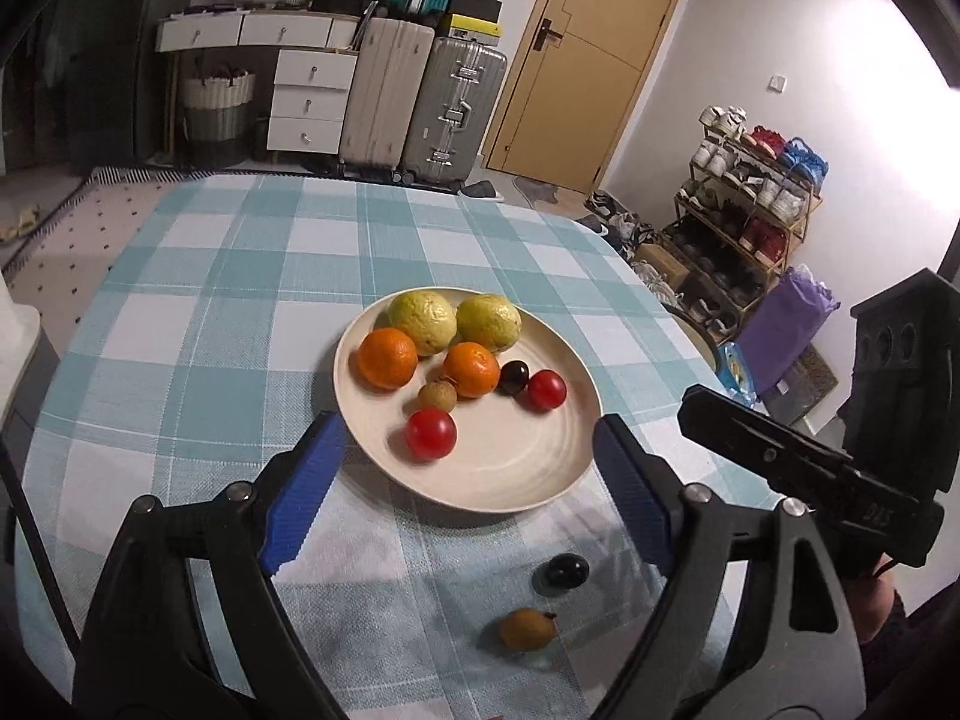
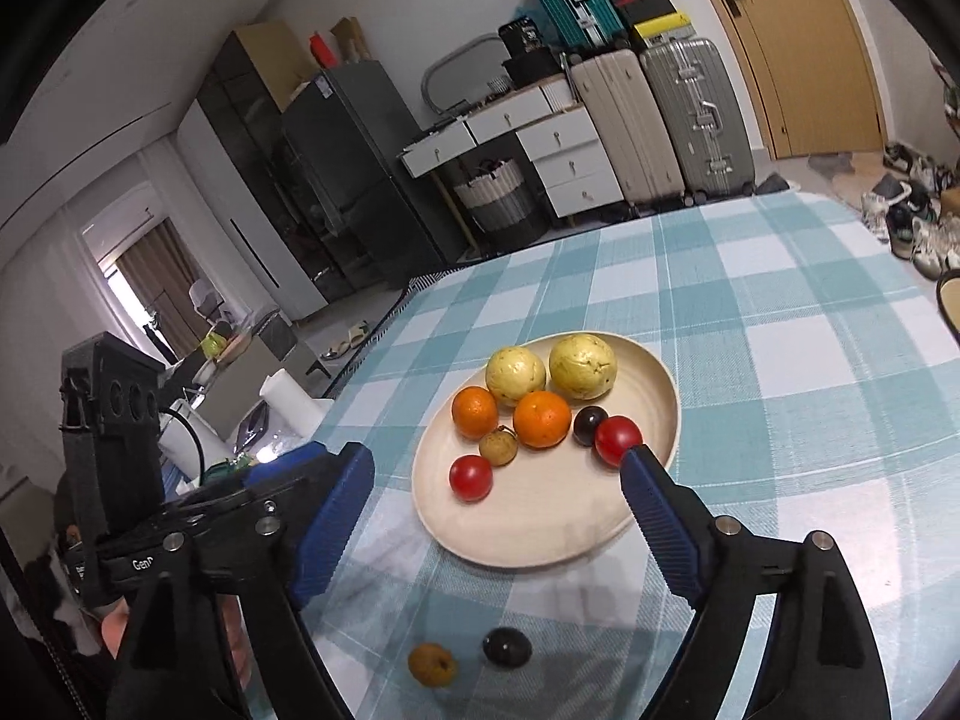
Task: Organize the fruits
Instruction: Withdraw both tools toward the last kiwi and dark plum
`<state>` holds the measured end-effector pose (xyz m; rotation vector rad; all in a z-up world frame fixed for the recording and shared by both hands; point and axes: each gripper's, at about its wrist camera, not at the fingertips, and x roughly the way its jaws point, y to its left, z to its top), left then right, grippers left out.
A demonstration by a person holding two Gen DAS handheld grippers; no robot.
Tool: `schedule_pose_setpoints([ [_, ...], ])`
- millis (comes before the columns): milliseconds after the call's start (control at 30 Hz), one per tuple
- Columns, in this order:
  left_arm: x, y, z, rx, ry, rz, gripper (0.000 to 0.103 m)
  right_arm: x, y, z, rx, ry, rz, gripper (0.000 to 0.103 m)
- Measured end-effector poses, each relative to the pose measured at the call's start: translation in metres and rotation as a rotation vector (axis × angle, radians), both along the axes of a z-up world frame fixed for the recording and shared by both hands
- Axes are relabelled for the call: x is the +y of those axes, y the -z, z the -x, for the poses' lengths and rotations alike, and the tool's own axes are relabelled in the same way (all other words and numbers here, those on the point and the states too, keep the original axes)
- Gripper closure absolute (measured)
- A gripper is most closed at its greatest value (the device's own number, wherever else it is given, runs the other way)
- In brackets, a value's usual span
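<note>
A cream plate [image 1: 528, 474] [image 2: 540, 534] on the checked tablecloth holds two yellow-green fruits [image 1: 421, 321], two oranges [image 1: 387, 357], two red tomatoes [image 1: 430, 433], a dark grape [image 1: 514, 377] and a brown longan [image 1: 436, 395]. A loose dark grape [image 1: 563, 571] [image 2: 507, 647] and a loose brown longan [image 1: 528, 630] [image 2: 432, 664] lie on the cloth in front of the plate. My left gripper [image 1: 468, 450] is open and empty, above the plate's near edge. My right gripper [image 2: 498, 468] is open and empty, also over the plate.
The table's right edge [image 1: 672, 300] drops to a shoe rack [image 1: 744, 210] and a purple bag [image 1: 780, 324]. Suitcases [image 1: 420, 96], drawers [image 1: 312, 96] and a door [image 1: 594, 54] stand behind. A white roll [image 2: 294, 402] stands past the table's left edge.
</note>
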<state>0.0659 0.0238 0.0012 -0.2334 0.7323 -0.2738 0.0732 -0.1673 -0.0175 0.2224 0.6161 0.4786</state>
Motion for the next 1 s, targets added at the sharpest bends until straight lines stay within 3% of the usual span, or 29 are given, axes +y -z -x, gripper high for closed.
schedule_pose_setpoints([
  [167, -0.008, -0.002, 0.01, 0.015, -0.024, -0.024, 0.018, -0.005, 0.0, 0.012, -0.007, 0.014, 0.004, 0.013],
  [400, -0.014, 0.006, 0.02, 0.051, -0.052, -0.063, 0.004, -0.012, 0.002, 0.028, -0.014, 0.03, 0.005, 0.005],
  [767, -0.018, 0.021, 0.04, 0.076, -0.037, -0.064, 0.001, -0.014, 0.019, 0.049, 0.015, 0.017, 0.02, 0.004],
  [1000, -0.023, 0.044, 0.048, 0.139, -0.015, -0.084, 0.001, -0.018, 0.031, 0.057, 0.034, 0.034, 0.039, 0.002],
])
